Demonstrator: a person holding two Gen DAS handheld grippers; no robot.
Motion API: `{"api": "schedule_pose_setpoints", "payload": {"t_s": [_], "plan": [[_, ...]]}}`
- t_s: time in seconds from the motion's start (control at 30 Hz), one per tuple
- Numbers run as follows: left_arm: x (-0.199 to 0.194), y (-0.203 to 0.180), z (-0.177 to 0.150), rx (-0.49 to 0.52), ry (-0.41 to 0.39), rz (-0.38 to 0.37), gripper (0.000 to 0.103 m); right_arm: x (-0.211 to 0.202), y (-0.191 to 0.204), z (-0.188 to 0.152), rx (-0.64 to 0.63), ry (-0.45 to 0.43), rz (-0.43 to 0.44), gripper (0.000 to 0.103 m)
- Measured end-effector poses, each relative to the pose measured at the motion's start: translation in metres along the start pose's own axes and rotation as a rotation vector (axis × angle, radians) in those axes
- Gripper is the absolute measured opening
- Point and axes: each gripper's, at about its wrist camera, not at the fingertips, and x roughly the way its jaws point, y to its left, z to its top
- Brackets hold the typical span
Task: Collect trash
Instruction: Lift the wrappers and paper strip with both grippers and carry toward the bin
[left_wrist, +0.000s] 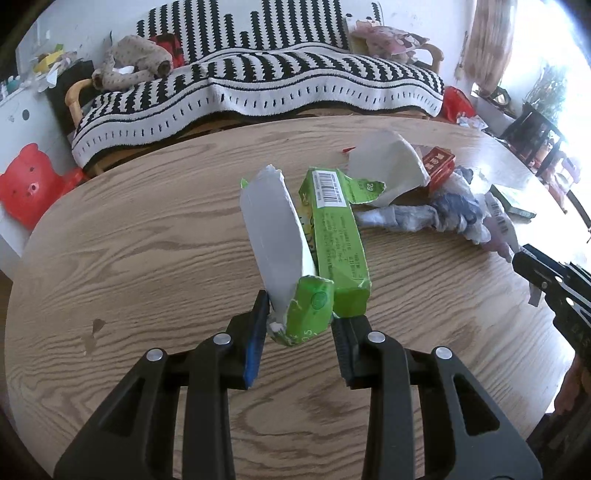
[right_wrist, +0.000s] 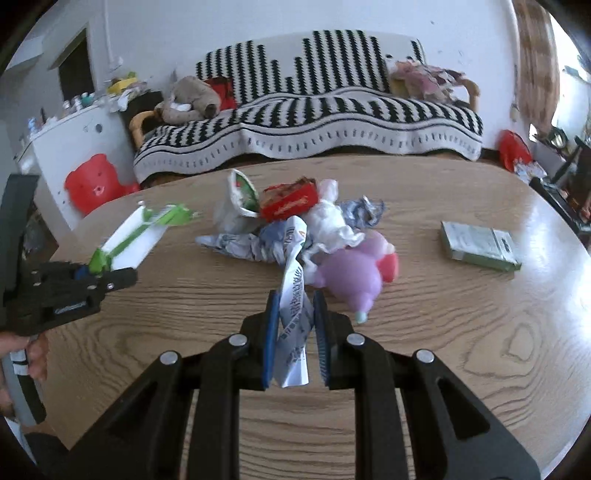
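Note:
My left gripper (left_wrist: 299, 325) is shut on a torn green carton (left_wrist: 334, 236), held above the wooden table (left_wrist: 147, 240); its grey inner flap (left_wrist: 273, 229) sticks up. The right wrist view shows the same left gripper (right_wrist: 110, 275) with the green carton (right_wrist: 140, 232) at the left. My right gripper (right_wrist: 295, 317) is shut on a strip of white printed wrapper (right_wrist: 293, 306) that leads back into the trash pile (right_wrist: 295, 229). That pile holds crumpled paper, a red box (right_wrist: 290, 203) and a purple toy (right_wrist: 351, 273). The right gripper (left_wrist: 532, 271) shows at the right edge of the left wrist view.
A green-grey box (right_wrist: 478, 245) lies on the table's right side. Behind the table stands a sofa with a black-and-white striped blanket (right_wrist: 314, 110) and a plush toy (right_wrist: 188, 101). A red bear-shaped stool (right_wrist: 92, 182) sits at the left, beside a white cabinet (right_wrist: 74, 129).

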Motion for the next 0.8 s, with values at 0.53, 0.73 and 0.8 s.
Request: {"api": "schedule_pose_setpoints", "payload": {"t_s": [0.53,0.73,0.8], "plan": [[-0.002,-0.014,0.000,0.030,-0.008,-0.009,0.032,-0.004,-0.017,-0.005,0.055,-0.008,-0.005,0.019],[0.000,-0.015,0.000,0.037,-0.002,-0.009,0.032,-0.004,-0.018,-0.005,0.054,-0.011,-0.018,0.019],[0.002,-0.016,0.000,0.041,0.004,-0.009,0.033,-0.003,-0.017,-0.004,0.059,-0.007,-0.018,0.019]]}}
